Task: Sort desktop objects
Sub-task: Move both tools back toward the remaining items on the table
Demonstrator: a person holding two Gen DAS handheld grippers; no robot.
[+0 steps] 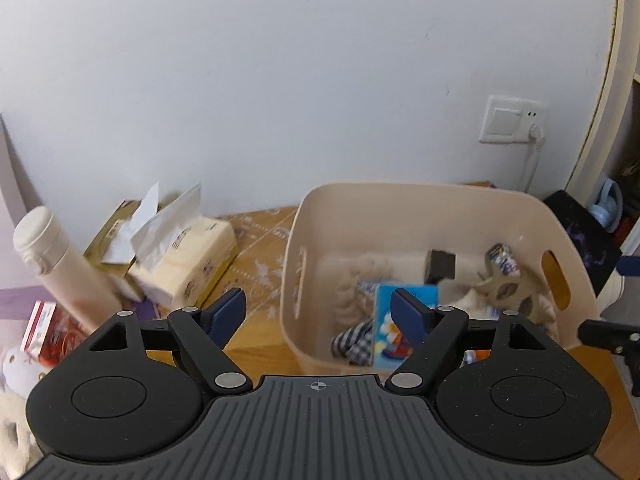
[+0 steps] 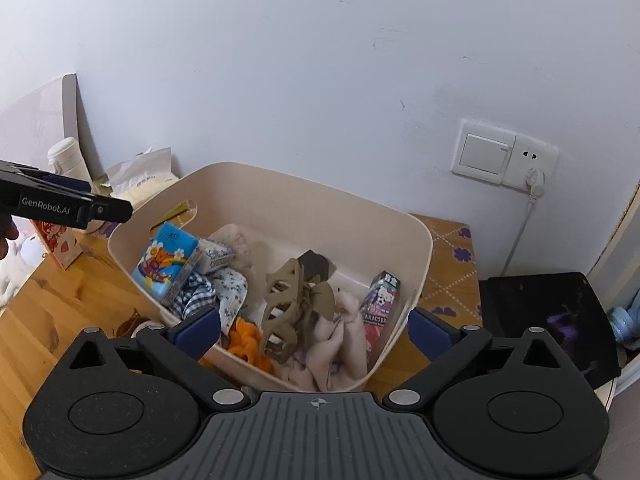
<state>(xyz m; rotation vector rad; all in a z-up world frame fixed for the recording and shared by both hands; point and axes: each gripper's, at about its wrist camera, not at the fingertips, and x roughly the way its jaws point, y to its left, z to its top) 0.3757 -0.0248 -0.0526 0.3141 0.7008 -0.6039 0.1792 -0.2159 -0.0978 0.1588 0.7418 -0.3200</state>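
A beige plastic basket (image 1: 440, 200) (image 2: 280, 176) stands on the wooden desk against the wall. Inside lie a blue cartoon tissue pack (image 1: 383, 320) (image 2: 168, 264), a brown hair claw (image 2: 288, 300) (image 1: 508, 284), a Hello Kitty packet (image 2: 380, 300), an orange scrunchie (image 2: 248, 340), a checked cloth (image 2: 196, 300) and a pink cloth (image 2: 340, 344). My left gripper (image 1: 319, 312) hangs open over the basket's left wall, holding nothing. My right gripper (image 2: 315, 328) is wide open above the basket's near corner, also holding nothing. The left gripper's body (image 2: 60, 204) shows at the left of the right wrist view.
Left of the basket are a white bottle (image 1: 60, 260), soft tissue packs (image 1: 192, 256), a red box (image 1: 44, 328) and a white plush toy (image 1: 16, 364). A black pad (image 2: 548, 320) lies to the right. A wall socket with a plugged cable (image 2: 532, 180) is behind.
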